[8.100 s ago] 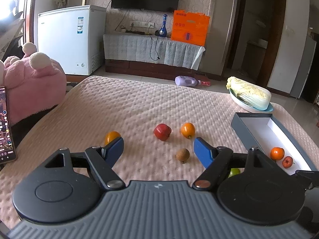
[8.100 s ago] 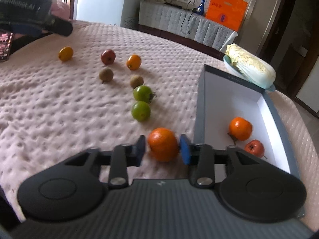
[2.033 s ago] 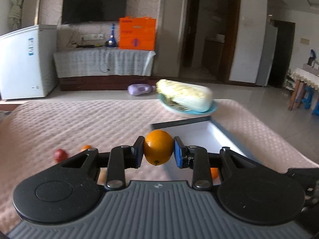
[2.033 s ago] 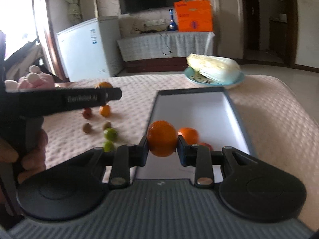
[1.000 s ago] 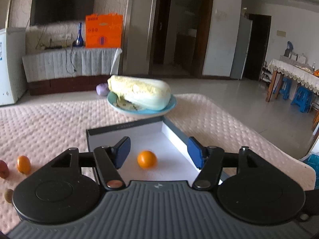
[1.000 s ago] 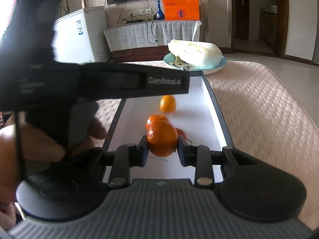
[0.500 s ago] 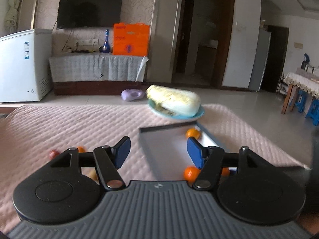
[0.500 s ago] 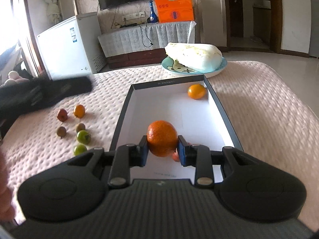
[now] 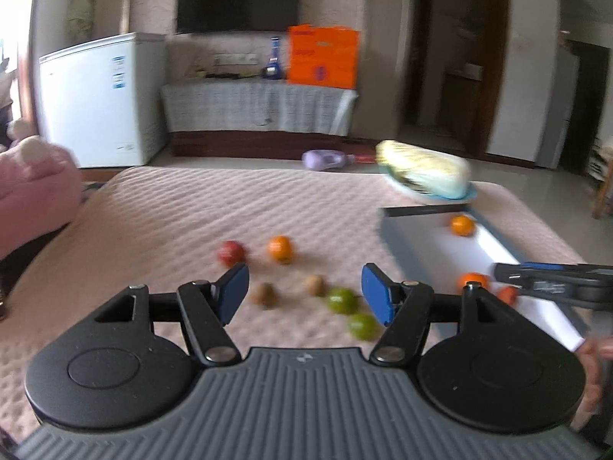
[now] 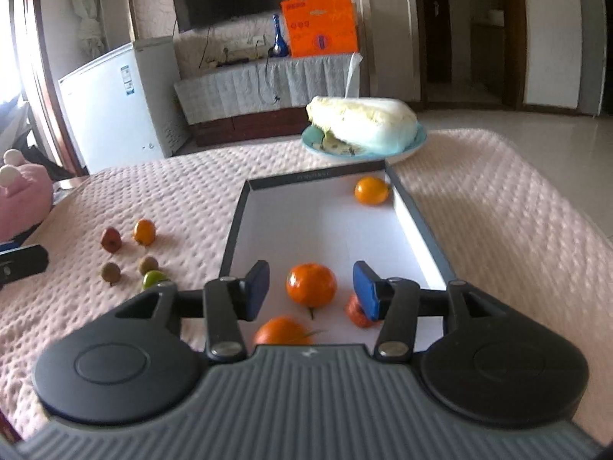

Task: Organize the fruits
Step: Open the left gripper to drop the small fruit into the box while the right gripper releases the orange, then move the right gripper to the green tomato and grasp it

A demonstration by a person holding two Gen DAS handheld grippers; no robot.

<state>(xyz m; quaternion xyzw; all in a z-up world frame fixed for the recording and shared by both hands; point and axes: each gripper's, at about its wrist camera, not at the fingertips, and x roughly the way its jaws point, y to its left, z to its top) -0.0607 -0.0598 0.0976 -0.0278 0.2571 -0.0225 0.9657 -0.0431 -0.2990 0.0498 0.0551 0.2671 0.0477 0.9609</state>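
My right gripper is open above the near end of the white box. Below it lie an orange, a second orange and a small red fruit. Another orange sits at the box's far end. My left gripper is open and empty above the loose fruit on the pink cloth: a red fruit, an orange, two brown fruits and two green fruits. The box is to its right.
A cabbage on a blue plate stands just beyond the box. A pink plush toy lies at the table's left edge. The right gripper's tip reaches over the box in the left wrist view.
My right gripper has opened and let go of the orange, which now lies in the box. My left gripper has swung left, from over the box to over the loose fruit.
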